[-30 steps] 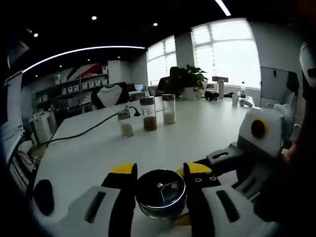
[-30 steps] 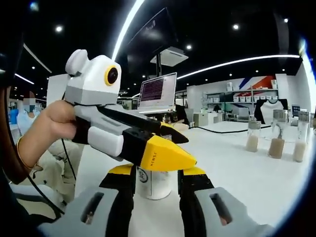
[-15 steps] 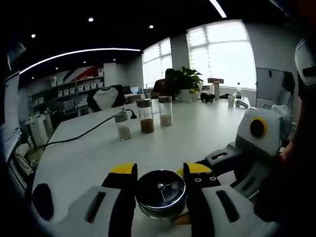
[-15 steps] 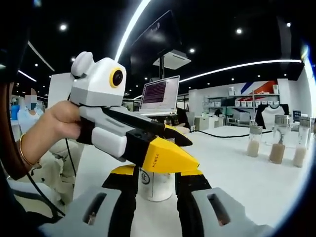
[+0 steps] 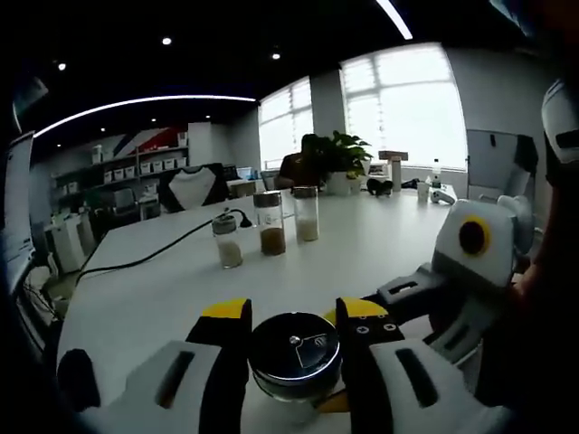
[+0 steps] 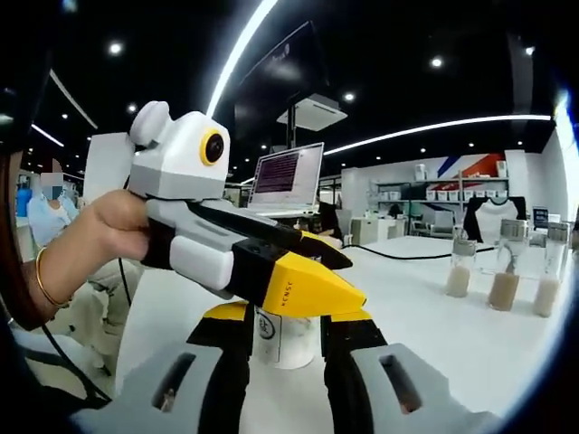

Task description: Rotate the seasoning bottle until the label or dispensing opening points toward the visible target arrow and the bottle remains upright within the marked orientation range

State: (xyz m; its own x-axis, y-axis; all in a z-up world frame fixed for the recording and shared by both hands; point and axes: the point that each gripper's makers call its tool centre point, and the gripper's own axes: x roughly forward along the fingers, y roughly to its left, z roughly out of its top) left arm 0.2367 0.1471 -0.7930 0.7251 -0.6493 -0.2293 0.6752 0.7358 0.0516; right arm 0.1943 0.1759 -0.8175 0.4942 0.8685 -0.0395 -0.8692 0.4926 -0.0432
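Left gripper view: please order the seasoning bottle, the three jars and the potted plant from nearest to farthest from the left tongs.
1. Seasoning bottle, between the left tongs.
2. Three jars, mid-table row.
3. Potted plant, far end, by the windows.

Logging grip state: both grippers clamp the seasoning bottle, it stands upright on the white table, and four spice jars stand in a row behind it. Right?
Wrong in one respect: three spice jars, not four, as the left gripper view shows. The left gripper and the right gripper do clamp the upright seasoning bottle on the white table.
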